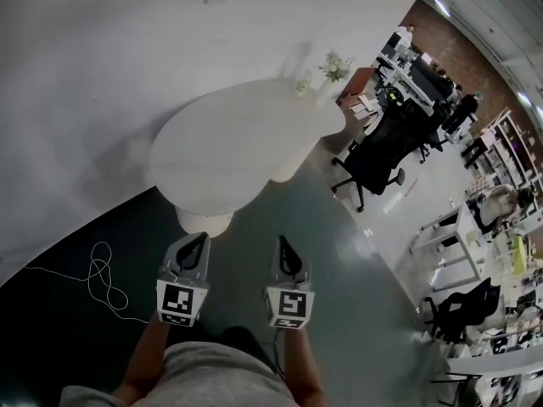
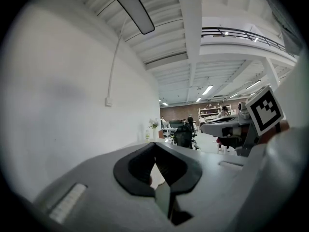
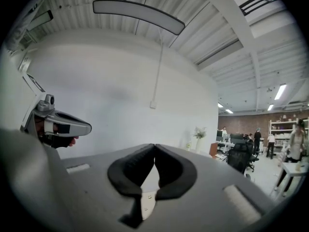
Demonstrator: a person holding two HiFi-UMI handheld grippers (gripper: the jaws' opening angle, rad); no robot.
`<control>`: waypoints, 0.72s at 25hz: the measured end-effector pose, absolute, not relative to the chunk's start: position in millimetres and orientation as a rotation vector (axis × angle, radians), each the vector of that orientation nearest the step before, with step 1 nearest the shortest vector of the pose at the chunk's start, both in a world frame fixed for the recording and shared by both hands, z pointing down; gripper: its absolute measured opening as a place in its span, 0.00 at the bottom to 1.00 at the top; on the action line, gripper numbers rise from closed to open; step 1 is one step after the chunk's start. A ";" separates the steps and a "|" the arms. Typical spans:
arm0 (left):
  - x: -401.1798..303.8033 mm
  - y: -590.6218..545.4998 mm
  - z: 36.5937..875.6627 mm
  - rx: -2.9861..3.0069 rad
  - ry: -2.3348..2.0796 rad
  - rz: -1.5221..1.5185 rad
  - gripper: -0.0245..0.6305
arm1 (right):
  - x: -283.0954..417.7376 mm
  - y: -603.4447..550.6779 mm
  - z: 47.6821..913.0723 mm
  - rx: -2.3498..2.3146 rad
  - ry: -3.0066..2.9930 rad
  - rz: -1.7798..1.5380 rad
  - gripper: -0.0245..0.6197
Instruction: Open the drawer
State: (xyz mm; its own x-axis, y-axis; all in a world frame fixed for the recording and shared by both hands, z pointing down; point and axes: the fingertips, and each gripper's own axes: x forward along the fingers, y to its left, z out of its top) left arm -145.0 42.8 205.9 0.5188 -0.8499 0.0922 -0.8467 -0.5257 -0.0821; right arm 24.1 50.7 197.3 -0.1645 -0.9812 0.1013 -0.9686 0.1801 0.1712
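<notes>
At 6 o'clock the left gripper (image 1: 200, 237) and right gripper (image 1: 281, 239), level and side by side, keep fingers (image 2: 137, 166) clenched tip to tip, empty, pointing toward the bench (image 1: 237, 142) at 12 o'clock; I cannot tell where the drawer is.

Tabletop (image 1: 237, 138) off-white, plain. Wall (image 1: 85, 100) white. Floor (image 1: 339, 253) glossy grey-green, near-black at left. Cable (image 1: 102, 282) white. Office chair (image 1: 373, 155) black. Shirt (image 1: 221, 376) grey. Left tongs (image 1: 200, 239), right tongs (image 1: 282, 242): grey, black pads (image 3: 128, 173), black-white square markers (image 1: 178, 302).

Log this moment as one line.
left gripper: shut, empty | right gripper: shut, empty | drawer: not in view | ahead: white table
</notes>
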 end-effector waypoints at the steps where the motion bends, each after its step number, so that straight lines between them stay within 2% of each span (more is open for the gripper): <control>1: -149.2 38.6 206.5 -2.711 1.523 -0.182 0.05 | 20.7 46.7 197.9 1.893 -2.260 -0.100 0.05; 10: -178.9 7.1 211.7 -2.766 1.470 -0.149 0.05 | -7.3 14.5 200.1 1.922 -2.192 -0.122 0.05; 18: -149.7 -30.3 225.8 -2.753 1.504 -0.158 0.05 | 40.9 -16.9 222.9 1.943 -2.182 -0.073 0.05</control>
